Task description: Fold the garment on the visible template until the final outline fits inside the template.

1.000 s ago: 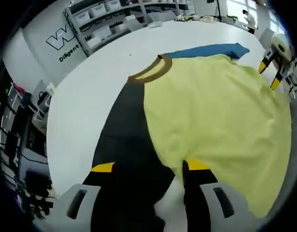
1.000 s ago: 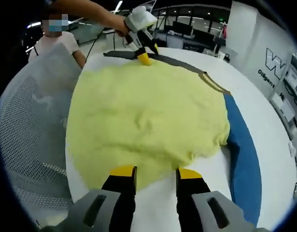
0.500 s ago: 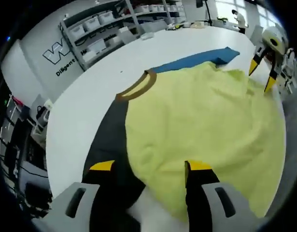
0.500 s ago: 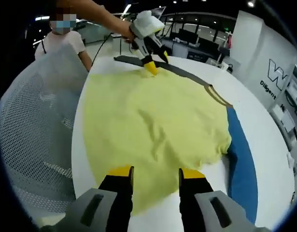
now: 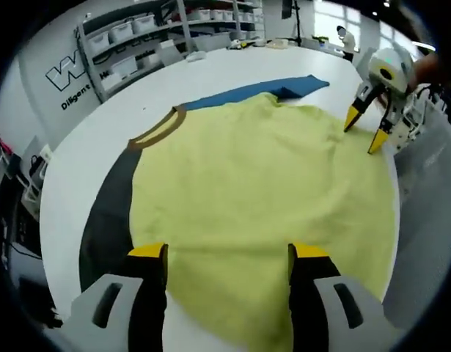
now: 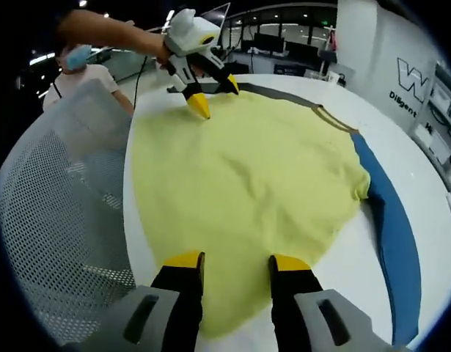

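A yellow T-shirt [image 5: 262,183] with a brown collar [image 5: 158,128] lies spread flat on a round white table [image 5: 100,110], covering most of the template beneath it. The template shows as a dark panel [image 5: 108,213] along one side of the shirt and a blue panel [image 5: 254,89] along the far side in the left gripper view; in the right gripper view the blue strip [image 6: 390,220] curves along the shirt's right edge.

The left gripper [image 5: 229,257] hangs over the near hem with its yellow-tipped jaws spread wide and nothing between them. The right gripper [image 6: 229,265] does the same at the opposite edge, jaws apart and empty over the fabric. Each gripper also appears in the other's view, at the far side of the shirt, again parted.

No fold appears to have been made yet; the shirt lies open and spills well past the template outline, so the folding is all still ahead.

The main risk is a poor pinch: if the jaws close on just the top layer, or catch too little cloth, the fold would drag askew and wrinkle. The shirt hem also lies close to the table edge beside a white mesh chair [image 6: 56,220], so a careless pull could slide fabric off the table.
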Motion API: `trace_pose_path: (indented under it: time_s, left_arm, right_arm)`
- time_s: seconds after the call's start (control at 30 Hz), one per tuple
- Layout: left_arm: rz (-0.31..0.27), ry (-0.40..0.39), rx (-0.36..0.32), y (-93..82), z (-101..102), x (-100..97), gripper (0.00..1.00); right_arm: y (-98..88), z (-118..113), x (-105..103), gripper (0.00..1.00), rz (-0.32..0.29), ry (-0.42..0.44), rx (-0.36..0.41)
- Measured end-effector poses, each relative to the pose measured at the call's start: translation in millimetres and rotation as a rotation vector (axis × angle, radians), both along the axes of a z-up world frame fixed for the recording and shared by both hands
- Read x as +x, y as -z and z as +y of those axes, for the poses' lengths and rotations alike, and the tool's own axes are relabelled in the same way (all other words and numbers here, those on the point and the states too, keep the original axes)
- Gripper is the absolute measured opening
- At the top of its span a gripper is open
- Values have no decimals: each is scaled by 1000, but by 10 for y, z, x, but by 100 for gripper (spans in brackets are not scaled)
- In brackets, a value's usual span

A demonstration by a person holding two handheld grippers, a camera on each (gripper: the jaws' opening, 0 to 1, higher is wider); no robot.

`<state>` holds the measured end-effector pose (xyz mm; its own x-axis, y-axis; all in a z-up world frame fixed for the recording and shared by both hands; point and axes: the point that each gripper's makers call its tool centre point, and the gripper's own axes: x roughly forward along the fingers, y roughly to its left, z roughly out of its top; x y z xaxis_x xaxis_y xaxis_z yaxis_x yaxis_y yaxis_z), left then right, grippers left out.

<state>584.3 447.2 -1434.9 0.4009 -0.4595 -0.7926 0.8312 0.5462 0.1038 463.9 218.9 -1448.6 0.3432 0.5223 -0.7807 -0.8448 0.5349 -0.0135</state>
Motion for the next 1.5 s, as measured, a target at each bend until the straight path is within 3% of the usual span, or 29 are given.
trace_pose_path:
  time_s: [0.1,0.17,0.23,0.43,0.77,1.0,1.1,1.3,1.5]
  left_arm:
    - [31,-13,-6,61,16,-42,70]
    - [39,-4,4,80,15,-67,71]
    - [32,-1,6,66,12,-37,72]
    - [-4,-55,-31,-43,35,142,77]
    - [-34,-103,-57,-64,68,371,89]
    - [-2,-159,-78,28,80,524,99]
    - [7,-165,-85,44,62,559,99]
    - [-18,-139,-88,60,5,671,99]
    - [16,-137,-96,137,-38,770,99]
  right_arm:
    - [1,36,-38,35,2,10,1]
    - [-21,54,-21,31,15,0,3]
    - [-126,90,106,30,-18,13,40]
    - [-352,146,471,42,-73,49,95]
    - [-512,270,1057,74,-169,83,141]
    - [-443,373,1427,92,-159,114,163]
    - [-392,383,1567,99,-140,131,166]
    - [-310,382,1763,99,-117,174,178]
    - [-141,328,1917,99,-78,217,164]
